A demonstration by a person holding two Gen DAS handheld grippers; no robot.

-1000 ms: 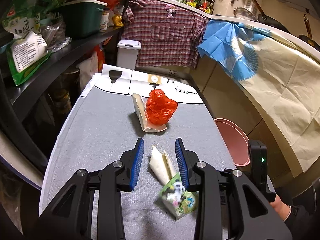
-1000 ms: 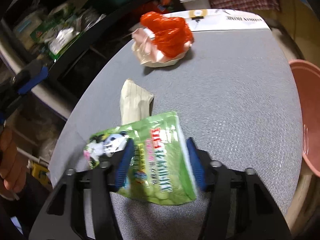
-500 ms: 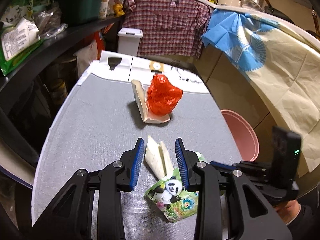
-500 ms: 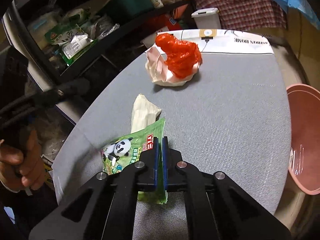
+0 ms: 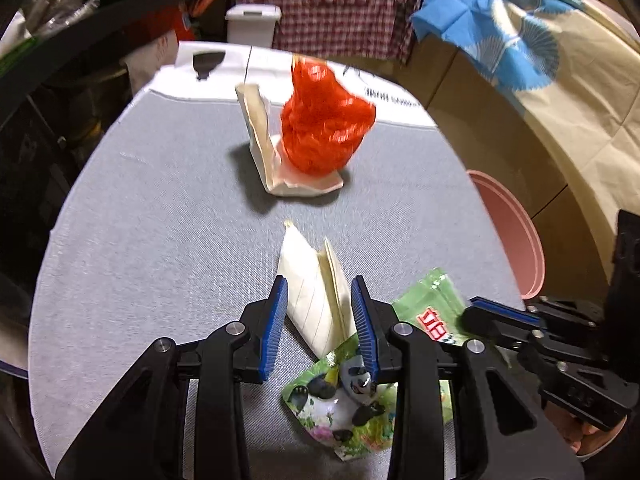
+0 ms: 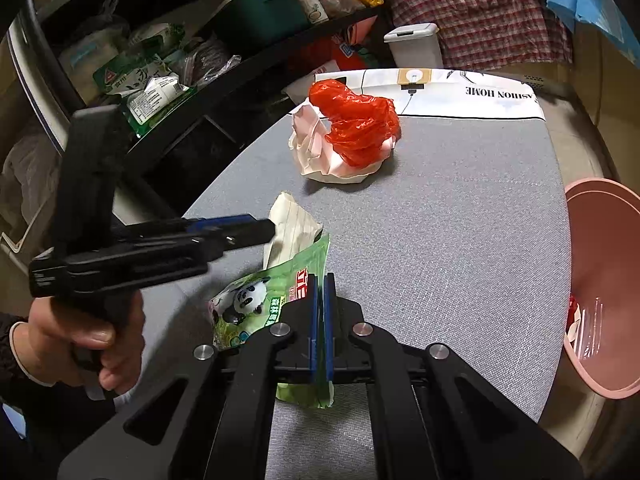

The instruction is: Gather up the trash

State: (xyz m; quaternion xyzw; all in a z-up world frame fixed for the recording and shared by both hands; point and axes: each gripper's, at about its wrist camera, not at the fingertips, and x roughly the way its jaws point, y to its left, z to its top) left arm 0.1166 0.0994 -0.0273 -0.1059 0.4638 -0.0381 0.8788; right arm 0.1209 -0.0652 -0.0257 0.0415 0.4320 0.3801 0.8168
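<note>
A cream folded paper wrapper (image 5: 316, 292) lies on the grey table (image 5: 160, 240). My left gripper (image 5: 318, 284) is open and lowered around it, one pad on each side, not pressing. In the right wrist view the left gripper (image 6: 268, 232) reaches the wrapper (image 6: 292, 224) from the left. My right gripper (image 6: 319, 280) is shut on a green panda snack packet (image 6: 256, 300), also seen as gripper (image 5: 472, 312) and packet (image 5: 344, 412) in the left wrist view. Farther back a red plastic bag (image 5: 324, 128) (image 6: 356, 128) rests on crumpled pale paper (image 5: 260, 136) (image 6: 308, 148).
A pink bin (image 5: 516, 248) (image 6: 600, 260) stands below the table's right edge with some trash inside. A white lidded bin (image 5: 252, 26) (image 6: 414, 46) stands beyond the far end. Dark shelves (image 6: 168, 92) with packets run along the left. A hand (image 6: 92, 336) holds the left gripper.
My left gripper came down and forward until its jaws straddled the cream wrapper. My right gripper closed on the green packet and lifted it slightly.
</note>
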